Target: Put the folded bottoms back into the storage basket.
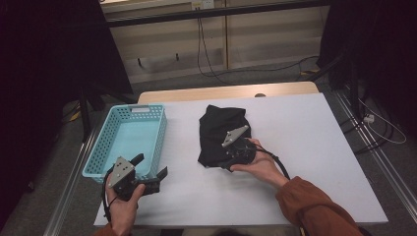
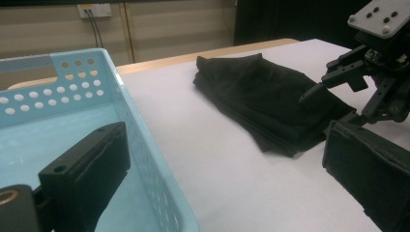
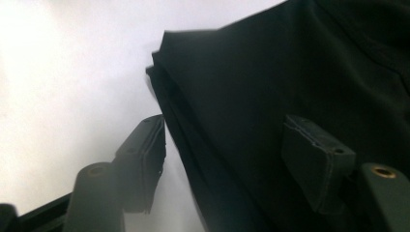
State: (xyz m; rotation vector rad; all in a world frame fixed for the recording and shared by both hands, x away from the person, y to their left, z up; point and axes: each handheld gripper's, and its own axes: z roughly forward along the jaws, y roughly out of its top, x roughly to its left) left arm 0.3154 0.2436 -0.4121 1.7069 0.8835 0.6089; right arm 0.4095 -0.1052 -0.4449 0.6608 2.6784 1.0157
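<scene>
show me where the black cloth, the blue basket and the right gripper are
black cloth [image 1: 219,130]: high view, middle of the folded fabric.
blue basket [image 1: 147,108]: high view, far rim.
right gripper [image 2: 338,104]: left gripper view, between its jaws' tips.

A lab or recording studio set up for data capture, not a home. Black curtains [image 1: 44,59] hang on both sides and darken the edges of the room. A white tabletop [image 1: 305,147] stands on a metal frame [image 1: 366,152] in the middle of a grey floor [image 1: 275,73]. Loose black cables [image 1: 206,54] trail across that floor and up a plain beige panelled wall [image 1: 172,44] to a power socket [image 2: 94,9]. The person at the tabletop holds camera-bearing grippers, which suits a research rig.
</scene>
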